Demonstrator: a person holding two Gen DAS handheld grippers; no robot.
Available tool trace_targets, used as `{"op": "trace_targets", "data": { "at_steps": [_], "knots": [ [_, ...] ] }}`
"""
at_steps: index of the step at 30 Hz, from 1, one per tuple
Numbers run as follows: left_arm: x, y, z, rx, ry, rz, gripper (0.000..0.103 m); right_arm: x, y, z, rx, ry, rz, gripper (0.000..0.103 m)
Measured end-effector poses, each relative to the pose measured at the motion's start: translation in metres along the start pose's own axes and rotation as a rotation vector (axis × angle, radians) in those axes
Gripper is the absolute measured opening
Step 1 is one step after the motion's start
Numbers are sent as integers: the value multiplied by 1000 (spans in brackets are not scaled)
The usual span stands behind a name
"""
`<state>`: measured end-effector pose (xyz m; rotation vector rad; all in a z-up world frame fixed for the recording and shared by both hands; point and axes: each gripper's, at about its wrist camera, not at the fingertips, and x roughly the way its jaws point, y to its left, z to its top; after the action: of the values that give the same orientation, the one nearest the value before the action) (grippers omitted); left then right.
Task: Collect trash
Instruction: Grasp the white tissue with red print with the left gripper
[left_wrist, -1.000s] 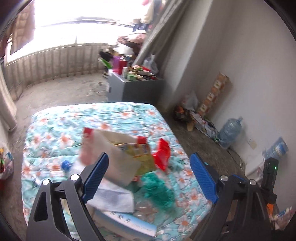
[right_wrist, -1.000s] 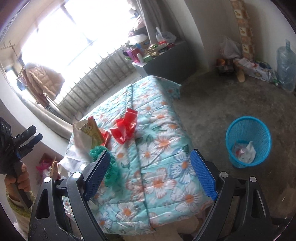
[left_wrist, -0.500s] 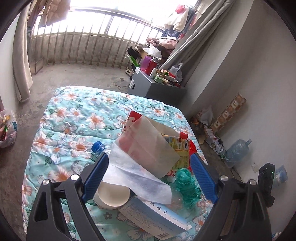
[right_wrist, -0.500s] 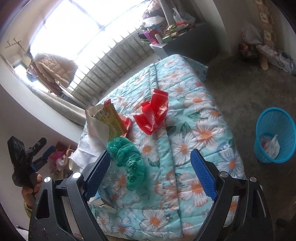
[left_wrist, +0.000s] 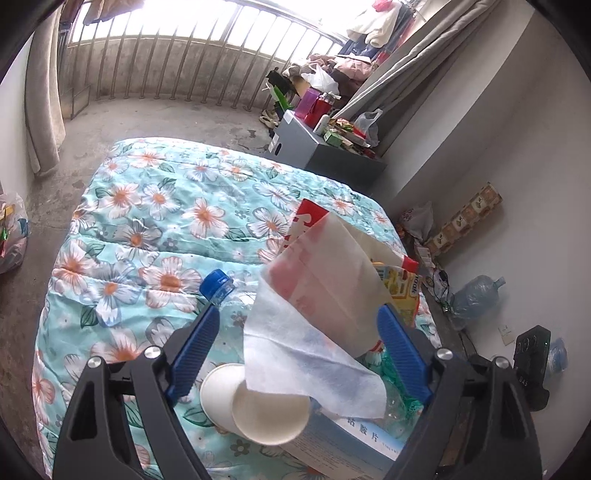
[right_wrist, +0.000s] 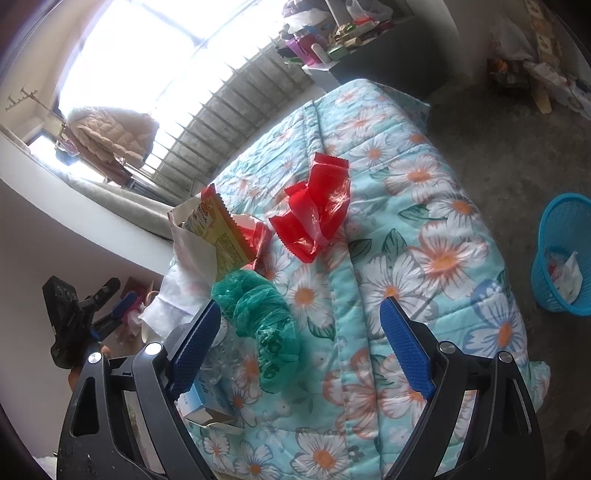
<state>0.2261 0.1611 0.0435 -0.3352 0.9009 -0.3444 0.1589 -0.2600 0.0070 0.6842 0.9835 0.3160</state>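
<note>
Left wrist view: left tool (left_wrist: 295, 345) stands wide, its jaws just now narrowing slightly, astride a white tissue (left_wrist: 306, 354) draped over a snack bag (left_wrist: 354, 266); pads not pressing, nothing held. Beneath on the bed (left_wrist: 147, 206): one paper cup (left_wrist: 255, 402), one plastic bottle (left_wrist: 218, 288), one blue carton (left_wrist: 343, 439).

Right wrist view: right tool (right_wrist: 297, 345) wide open, empty, above one green bag (right_wrist: 262, 314); one red wrapper (right_wrist: 317, 206) beyond. One blue basket (right_wrist: 565, 258) on the floor, well apart. Judged step: approach to first pick; next, lower and close on one item.
</note>
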Motion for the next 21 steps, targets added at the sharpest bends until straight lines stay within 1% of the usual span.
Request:
{"op": "trace_targets", "data": {
  "at_steps": [3, 5, 10, 11, 15, 18, 21],
  "knots": [
    [18, 0, 14, 73, 53, 6, 81, 3, 0, 1, 0, 7, 2, 84],
    [32, -2, 24, 134, 113, 14, 81, 3, 0, 2, 0, 9, 2, 84],
    [66, -6, 43, 286, 234, 41, 74, 3, -1, 4, 3, 3, 2, 84],
    [71, -6, 45, 303, 258, 45, 73, 3, -2, 4, 6, 3, 1, 84],
    [95, -2, 51, 337, 356, 35, 67, 5, -4, 4, 11, 5, -1, 84],
    [107, 2, 53, 343, 386, 57, 65, 6, -4, 4, 10, 8, -1, 84],
    [114, 3, 53, 351, 408, 56, 62, 8, -4, 4, 8, 8, 2, 84]
  ]
}}
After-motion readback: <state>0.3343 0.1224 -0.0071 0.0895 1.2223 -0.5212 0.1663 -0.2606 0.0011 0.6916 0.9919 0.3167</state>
